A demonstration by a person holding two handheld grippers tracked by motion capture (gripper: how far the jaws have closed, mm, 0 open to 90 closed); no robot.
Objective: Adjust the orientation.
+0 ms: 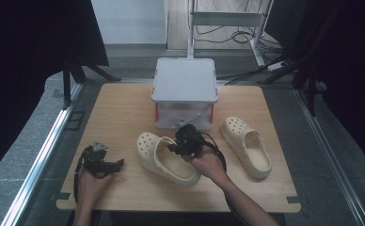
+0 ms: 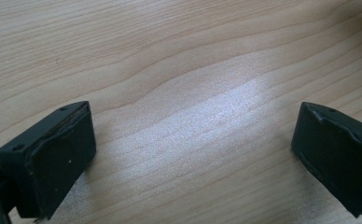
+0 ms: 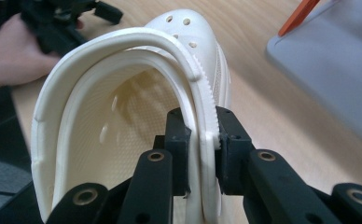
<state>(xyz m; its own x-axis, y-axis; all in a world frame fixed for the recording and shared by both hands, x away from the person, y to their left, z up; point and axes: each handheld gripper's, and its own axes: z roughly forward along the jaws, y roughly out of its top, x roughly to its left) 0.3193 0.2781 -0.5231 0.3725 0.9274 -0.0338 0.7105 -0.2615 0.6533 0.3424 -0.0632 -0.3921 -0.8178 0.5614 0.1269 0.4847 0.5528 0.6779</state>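
Two cream clogs are on the wooden table [image 1: 119, 108]. My right gripper [image 1: 186, 142] [image 3: 203, 149] is shut on the side wall of the left clog [image 1: 164, 157] [image 3: 123, 93], one jaw inside the shoe and one outside. The other clog [image 1: 245, 146] lies to the right, toe pointing away. At the table's front left my left gripper [image 1: 106, 161] [image 2: 193, 154] rests in the person's hand, jaws open wide over bare wood with nothing between them.
A grey lidded box [image 1: 184, 92] [image 3: 337, 60] with orange latches stands at the back middle of the table, just behind the held clog. Dark curtains flank the table; a metal frame and cables [image 1: 237, 28] lie on the floor beyond.
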